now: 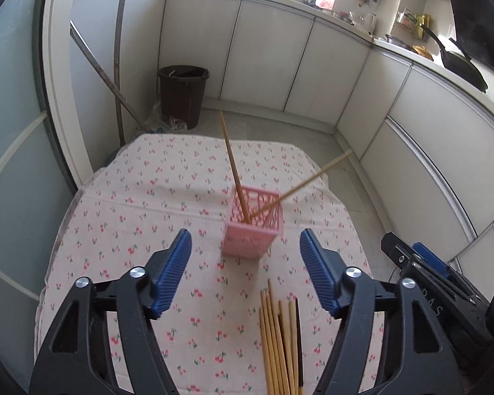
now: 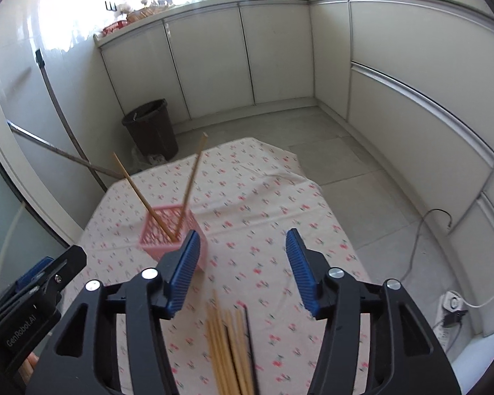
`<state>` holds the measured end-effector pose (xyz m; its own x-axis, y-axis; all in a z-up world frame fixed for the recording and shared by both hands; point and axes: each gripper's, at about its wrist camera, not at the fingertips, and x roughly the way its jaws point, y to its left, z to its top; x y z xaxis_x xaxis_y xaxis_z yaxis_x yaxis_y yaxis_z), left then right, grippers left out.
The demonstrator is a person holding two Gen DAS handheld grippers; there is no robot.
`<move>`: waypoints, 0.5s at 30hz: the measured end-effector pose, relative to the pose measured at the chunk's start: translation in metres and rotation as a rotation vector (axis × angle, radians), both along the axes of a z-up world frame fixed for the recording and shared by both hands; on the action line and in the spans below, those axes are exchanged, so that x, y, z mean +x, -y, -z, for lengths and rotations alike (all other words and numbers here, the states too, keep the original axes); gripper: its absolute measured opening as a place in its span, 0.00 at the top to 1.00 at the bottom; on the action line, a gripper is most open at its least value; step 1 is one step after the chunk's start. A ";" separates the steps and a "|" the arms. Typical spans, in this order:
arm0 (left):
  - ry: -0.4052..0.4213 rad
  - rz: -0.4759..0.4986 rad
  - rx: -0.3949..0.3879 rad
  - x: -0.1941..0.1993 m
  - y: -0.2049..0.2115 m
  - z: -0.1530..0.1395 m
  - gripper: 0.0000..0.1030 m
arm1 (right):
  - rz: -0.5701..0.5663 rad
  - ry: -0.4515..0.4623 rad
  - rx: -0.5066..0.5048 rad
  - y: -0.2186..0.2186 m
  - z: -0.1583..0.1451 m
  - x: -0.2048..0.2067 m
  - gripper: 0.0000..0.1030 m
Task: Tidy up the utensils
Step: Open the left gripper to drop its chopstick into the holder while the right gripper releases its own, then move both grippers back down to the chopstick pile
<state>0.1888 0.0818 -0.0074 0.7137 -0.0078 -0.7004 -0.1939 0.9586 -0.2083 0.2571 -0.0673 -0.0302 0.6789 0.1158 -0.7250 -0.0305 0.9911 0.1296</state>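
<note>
A pink lattice basket stands on the cherry-print tablecloth. Two wooden chopsticks lean out of it, one toward the left and one toward the right. A bundle of several loose chopsticks lies on the cloth near me, including a dark one. My left gripper hovers open above the bundle's far end, nothing between its blue pads. My right gripper is open too, over the same bundle, empty.
A dark waste bin stands on the floor beyond the table, with broom handles leaning by the wall. White cabinets ring the room. A power strip and cable lie on the tiled floor at right.
</note>
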 end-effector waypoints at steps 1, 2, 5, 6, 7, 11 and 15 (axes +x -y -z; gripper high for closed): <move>-0.004 0.001 0.000 -0.003 0.002 0.002 0.32 | 0.003 -0.004 -0.008 0.002 0.002 -0.004 0.44; -0.007 0.005 -0.001 -0.006 0.004 0.003 0.31 | 0.006 -0.008 -0.017 0.003 0.004 -0.009 0.41; -0.019 0.014 0.012 -0.014 0.010 0.008 0.27 | 0.010 -0.014 -0.032 0.007 0.009 -0.020 0.36; -0.024 0.015 0.017 -0.016 0.011 0.009 0.26 | 0.015 -0.017 -0.038 0.010 0.011 -0.024 0.36; -0.031 0.015 0.021 -0.017 0.013 0.010 0.26 | 0.021 -0.022 -0.041 0.012 0.013 -0.028 0.36; -0.056 0.019 0.026 -0.024 0.015 0.019 0.20 | 0.056 -0.043 -0.038 0.022 0.020 -0.038 0.27; -0.102 0.059 0.012 -0.023 0.016 0.031 0.07 | 0.088 -0.048 -0.033 0.037 0.025 -0.053 0.13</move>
<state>0.1661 0.0654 -0.0381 0.6371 -0.0393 -0.7698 -0.1563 0.9714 -0.1790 0.2045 -0.1044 -0.0556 0.6495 0.0324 -0.7597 0.0625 0.9934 0.0958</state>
